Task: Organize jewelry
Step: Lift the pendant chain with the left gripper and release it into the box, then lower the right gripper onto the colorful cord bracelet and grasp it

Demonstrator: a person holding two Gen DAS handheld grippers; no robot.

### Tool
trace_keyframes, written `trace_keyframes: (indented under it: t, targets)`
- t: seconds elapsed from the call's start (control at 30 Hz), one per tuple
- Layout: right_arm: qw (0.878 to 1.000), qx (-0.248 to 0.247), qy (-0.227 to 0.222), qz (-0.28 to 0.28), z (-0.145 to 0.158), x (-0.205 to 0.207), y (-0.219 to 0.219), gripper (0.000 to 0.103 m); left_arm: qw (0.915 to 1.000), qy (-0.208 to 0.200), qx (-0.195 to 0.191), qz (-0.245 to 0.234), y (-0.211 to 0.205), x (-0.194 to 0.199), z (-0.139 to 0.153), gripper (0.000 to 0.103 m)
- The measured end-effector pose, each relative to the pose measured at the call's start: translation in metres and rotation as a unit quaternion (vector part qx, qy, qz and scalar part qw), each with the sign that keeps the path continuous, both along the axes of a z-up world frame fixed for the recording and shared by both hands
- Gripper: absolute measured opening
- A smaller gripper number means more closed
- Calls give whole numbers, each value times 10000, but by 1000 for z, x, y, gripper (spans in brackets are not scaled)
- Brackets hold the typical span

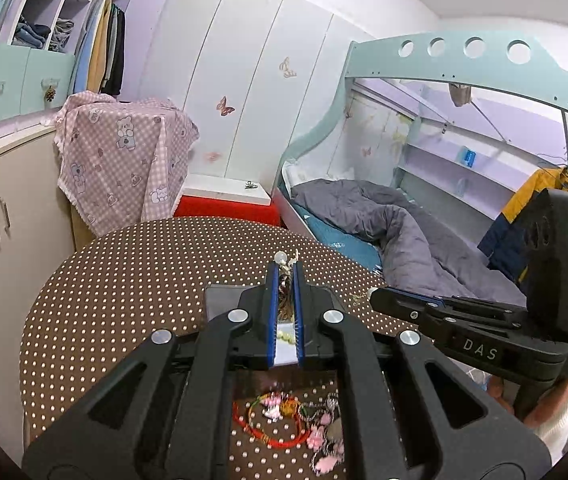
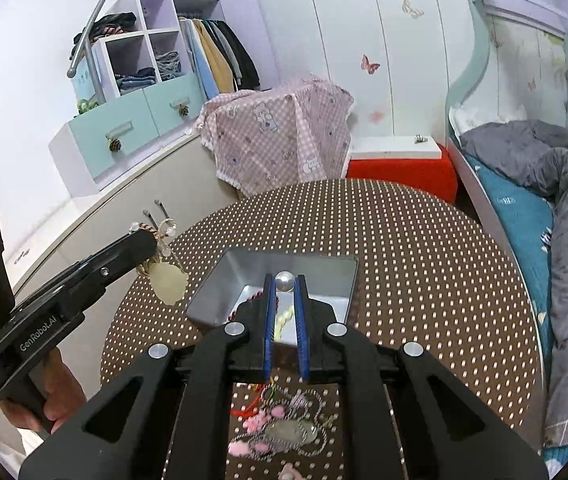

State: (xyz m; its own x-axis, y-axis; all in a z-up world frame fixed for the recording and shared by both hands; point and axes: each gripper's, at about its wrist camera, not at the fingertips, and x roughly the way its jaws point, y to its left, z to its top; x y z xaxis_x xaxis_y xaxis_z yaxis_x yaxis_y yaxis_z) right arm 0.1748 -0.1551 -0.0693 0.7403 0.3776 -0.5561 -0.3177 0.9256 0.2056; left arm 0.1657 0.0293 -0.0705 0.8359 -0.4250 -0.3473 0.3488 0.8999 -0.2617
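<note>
The left hand-held gripper (image 2: 155, 240) is clenched on a necklace (image 2: 168, 280). A twisted gold cord, some clear beads and a pale flat pendant hang from its tips, up in the air, over the left edge of the tabletop (image 2: 424, 240). In the left wrist view the same gripper (image 1: 285, 266) has a clear bead and a bit of cord poking out past its blue pads (image 1: 272, 304).

The right hand-held gripper (image 2: 284, 280) is clenched too. A shiny silver ball (image 2: 285, 281) sits between its tips. I cannot tell if it is part of a chain. In the left wrist view this gripper (image 1: 372, 293) points left, with a tiny pale thing at its tip.

Under both grippers is a silver metal box (image 2: 316, 268), open on top. Inside lie a string of pale beads (image 2: 284, 318) and some dark red beads (image 2: 257, 296), partly hidden by the fingers.

Nearer the cameras, more jewelry lies in a pile (image 2: 284, 428) on the dotted brown cloth: a red cord bracelet (image 1: 267, 428), pink bits and sparkly chains. The black gripper frames cover much of it and it looks blurry.

A bare hand (image 2: 49, 396) holds the left handle, low down. Another hand (image 1: 524, 400) with a white cuff holds the right handle, cut off at the edge.

Behind the tabletop are a pink checked cloth (image 2: 284, 132), a red stool (image 2: 404, 176) and a bed (image 2: 524, 208) with a grey quilt.
</note>
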Motion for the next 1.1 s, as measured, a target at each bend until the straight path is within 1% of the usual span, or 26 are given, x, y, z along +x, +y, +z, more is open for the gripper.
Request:
trace_keyframes:
  t: [0.1, 0.23, 0.33, 0.37, 0.43, 0.47, 0.5, 0.53, 0.57, 0.6, 0.73, 0.87, 0.9, 0.93, 0.97, 1.0, 1.1]
  targets:
    - [10000, -41, -6, 26, -1, 7, 2, 8, 10000, 1, 59, -4, -3, 5, -1, 7]
    - [9999, -73, 58, 87, -6, 14, 3, 8, 9998, 101, 172, 10, -9, 12, -8, 7]
    - [9999, -107, 95, 70, -11, 17, 1, 10, 9990, 273, 337, 114, -12, 21, -14, 8]
    - [9999, -129, 98, 46, -12, 18, 0, 10, 9981, 391, 432, 214, -13, 25, -17, 8]
    - [9998, -162, 128, 2, -14, 19, -2, 11, 9966, 571, 529, 262, -14, 29, -21, 8]
    - [9997, -166, 151, 8, -15, 20, -3, 18, 9960, 667, 554, 225, -14, 32, -24, 8]
    - [9997, -176, 162, -11, -16, 20, -4, 32, 9956, 702, 579, 220, -13, 33, -26, 8]
    - [9997, -197, 155, -59, -17, 20, -6, 43, 9952, 726, 619, 218, -14, 34, -27, 8]
    - [9997, -207, 133, -95, -17, 19, -8, 61, 9946, 756, 678, 202, -14, 35, -29, 8]
    - [9996, -210, 91, -144, -17, 17, -10, 63, 9940, 789, 736, 192, -15, 36, -30, 8]
    - [9995, -192, 131, -230, -18, 16, -16, 64, 9915, 916, 912, 129, -19, 38, -35, 8]
    - [9992, -198, 161, -305, -18, 16, -21, 66, 9900, 955, 1033, 110, -22, 37, -37, 8]
    - [9992, -201, 165, -310, -18, 17, -21, 66, 9896, 962, 1063, 103, -23, 36, -37, 11]
    - [9991, -220, 161, -317, -18, 16, -20, 67, 9894, 965, 1081, 94, -23, 35, -37, 21]
    - [9991, -233, 159, -321, -17, 15, -20, 67, 9897, 943, 1071, 100, -23, 34, -36, 68]
    - [9991, -238, 156, -320, -17, 15, -20, 68, 9919, 797, 982, 116, -22, 30, -34, 90]
    - [9993, -183, 141, -296, -15, 12, -20, 70, 9923, 617, 1067, 82, -24, 23, -29, 90]
